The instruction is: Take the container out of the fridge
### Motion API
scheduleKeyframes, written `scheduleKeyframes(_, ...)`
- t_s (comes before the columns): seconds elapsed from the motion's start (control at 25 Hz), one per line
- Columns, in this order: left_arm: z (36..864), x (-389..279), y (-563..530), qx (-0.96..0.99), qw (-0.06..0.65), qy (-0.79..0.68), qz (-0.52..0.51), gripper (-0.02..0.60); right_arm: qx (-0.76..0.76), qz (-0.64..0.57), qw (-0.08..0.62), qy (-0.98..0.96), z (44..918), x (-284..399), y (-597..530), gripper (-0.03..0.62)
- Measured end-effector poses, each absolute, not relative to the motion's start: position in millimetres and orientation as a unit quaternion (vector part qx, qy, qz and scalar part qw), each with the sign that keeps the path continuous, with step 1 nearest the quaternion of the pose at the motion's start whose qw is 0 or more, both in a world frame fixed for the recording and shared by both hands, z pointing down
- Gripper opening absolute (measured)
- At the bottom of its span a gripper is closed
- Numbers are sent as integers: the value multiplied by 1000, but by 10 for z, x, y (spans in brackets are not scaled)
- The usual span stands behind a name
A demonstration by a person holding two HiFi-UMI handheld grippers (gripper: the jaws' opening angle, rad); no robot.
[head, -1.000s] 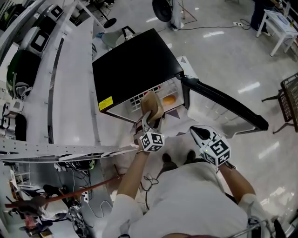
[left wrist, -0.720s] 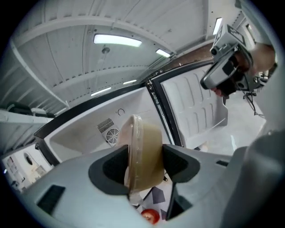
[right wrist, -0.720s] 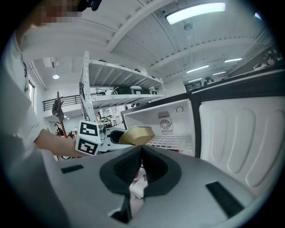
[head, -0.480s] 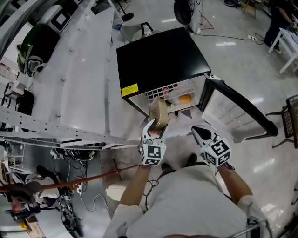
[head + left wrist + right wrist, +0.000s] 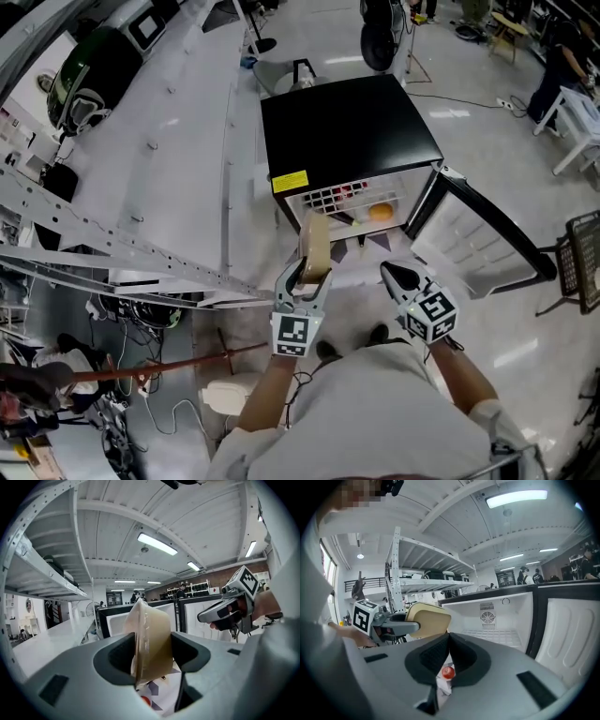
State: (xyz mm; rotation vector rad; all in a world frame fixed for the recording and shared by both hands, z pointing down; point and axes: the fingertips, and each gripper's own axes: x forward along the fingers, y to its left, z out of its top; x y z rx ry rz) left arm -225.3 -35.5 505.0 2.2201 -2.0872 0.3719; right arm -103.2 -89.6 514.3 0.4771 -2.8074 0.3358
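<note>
A tan lidded container [image 5: 316, 246] stands on edge outside the small black fridge [image 5: 347, 131], just in front of its open compartment. My left gripper [image 5: 308, 270] is shut on it; in the left gripper view the container [image 5: 150, 639] fills the gap between the jaws. To its right my right gripper [image 5: 392, 274] hangs shut and empty, below the open door [image 5: 487, 234]. The right gripper view shows its jaws closed together [image 5: 448, 639], with the container [image 5: 429, 618] to the left and the white fridge interior [image 5: 497, 620] ahead.
An orange thing [image 5: 380, 212] lies on the fridge's wire shelf. A long white counter [image 5: 178, 169] with metal framing runs along the left. A small red thing [image 5: 448, 672] lies on patterned paper on the floor. A white table [image 5: 577, 122] stands far right.
My left gripper has drawn the container back out of the fridge opening toward the person. The right gripper has stayed shut beside it.
</note>
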Motion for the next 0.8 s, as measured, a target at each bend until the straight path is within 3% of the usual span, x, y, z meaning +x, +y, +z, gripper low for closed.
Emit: scheduleKeyframes(0.8,4881,-2582,105,709,61,-701,41,235,193,78,109,-972,4859,-1052,-933,6)
